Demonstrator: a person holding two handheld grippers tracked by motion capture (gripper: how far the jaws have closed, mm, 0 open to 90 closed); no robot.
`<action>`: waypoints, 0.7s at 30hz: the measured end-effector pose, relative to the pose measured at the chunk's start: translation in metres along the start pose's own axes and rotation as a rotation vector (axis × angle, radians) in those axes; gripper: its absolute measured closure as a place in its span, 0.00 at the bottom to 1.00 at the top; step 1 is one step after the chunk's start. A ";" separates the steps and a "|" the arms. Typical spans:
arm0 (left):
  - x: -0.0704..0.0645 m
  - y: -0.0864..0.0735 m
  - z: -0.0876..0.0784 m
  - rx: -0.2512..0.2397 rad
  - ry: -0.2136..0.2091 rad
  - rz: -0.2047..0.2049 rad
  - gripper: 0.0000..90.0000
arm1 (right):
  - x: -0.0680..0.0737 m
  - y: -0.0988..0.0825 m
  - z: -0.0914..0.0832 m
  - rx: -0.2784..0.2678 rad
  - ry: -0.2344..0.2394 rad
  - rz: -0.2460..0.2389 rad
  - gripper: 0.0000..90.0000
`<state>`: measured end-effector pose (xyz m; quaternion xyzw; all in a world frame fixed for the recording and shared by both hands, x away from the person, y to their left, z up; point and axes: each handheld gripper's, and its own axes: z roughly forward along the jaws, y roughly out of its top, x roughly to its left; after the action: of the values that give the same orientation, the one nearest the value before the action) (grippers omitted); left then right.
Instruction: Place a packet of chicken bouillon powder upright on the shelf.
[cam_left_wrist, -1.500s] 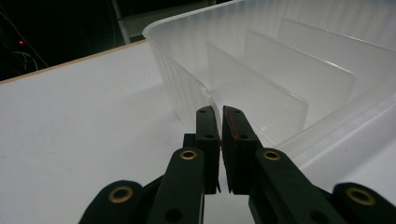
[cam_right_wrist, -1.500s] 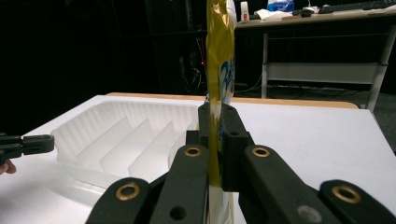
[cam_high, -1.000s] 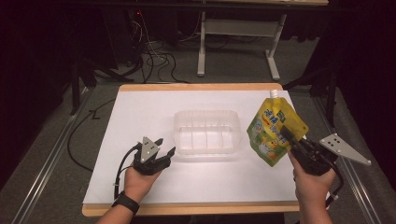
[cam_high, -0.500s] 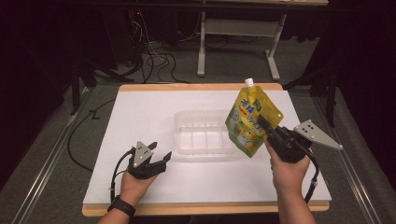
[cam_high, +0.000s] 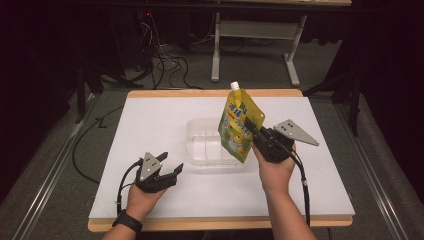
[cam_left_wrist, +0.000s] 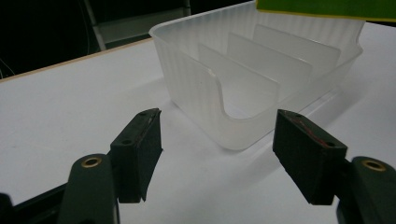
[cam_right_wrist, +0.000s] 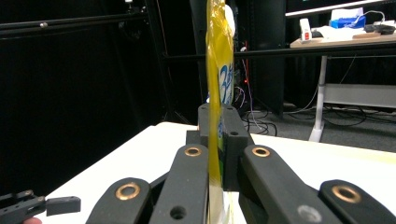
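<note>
Left gripper sat low at the near-left part of the white table, held in the left hand, which wore a dark wristband. Its jaws had just been opening and stood spread, nothing between them; bare table surface lay in the gap. In the left gripper view the gripper pointed at the near corner of the clear plastic bin, close in front of the pads but apart from them.

Clear plastic bin stood at the table's centre, upright, open-topped. Upright dividers split its inside into slots. The slots looked empty as far as the frames showed.

Yellow-green spout pouch was held above the bin's right part, clear of the table, tilted with its white cap uppermost and towards the far side. Its lower edge hung over the bin's right end; contact with the rim could not be judged. In the left gripper view, the pouch's bottom edge showed above the bin's far wall.

Right gripper was raised just right of the bin, in the right hand, jaws pressed together and pinching the pouch at its right edge. Right gripper view confirmed it: the gripper had the pouch clamped edge-on between both pads, standing upright.
</note>
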<state>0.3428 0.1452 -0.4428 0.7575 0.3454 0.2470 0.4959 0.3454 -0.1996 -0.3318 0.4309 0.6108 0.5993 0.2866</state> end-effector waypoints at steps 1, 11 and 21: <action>0.000 0.000 0.000 0.000 -0.001 0.001 0.37 | 0.002 0.000 0.003 0.000 -0.002 -0.001 1.00; -0.001 0.001 -0.002 -0.012 -0.007 0.013 0.37 | 0.017 -0.005 0.036 0.010 -0.021 -0.001 1.00; 0.000 0.001 -0.002 -0.016 -0.011 0.029 0.37 | 0.024 -0.017 0.065 0.035 -0.076 0.006 1.00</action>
<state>0.3411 0.1461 -0.4411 0.7597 0.3298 0.2526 0.5003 0.3876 -0.1458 -0.3522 0.4600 0.6084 0.5727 0.3003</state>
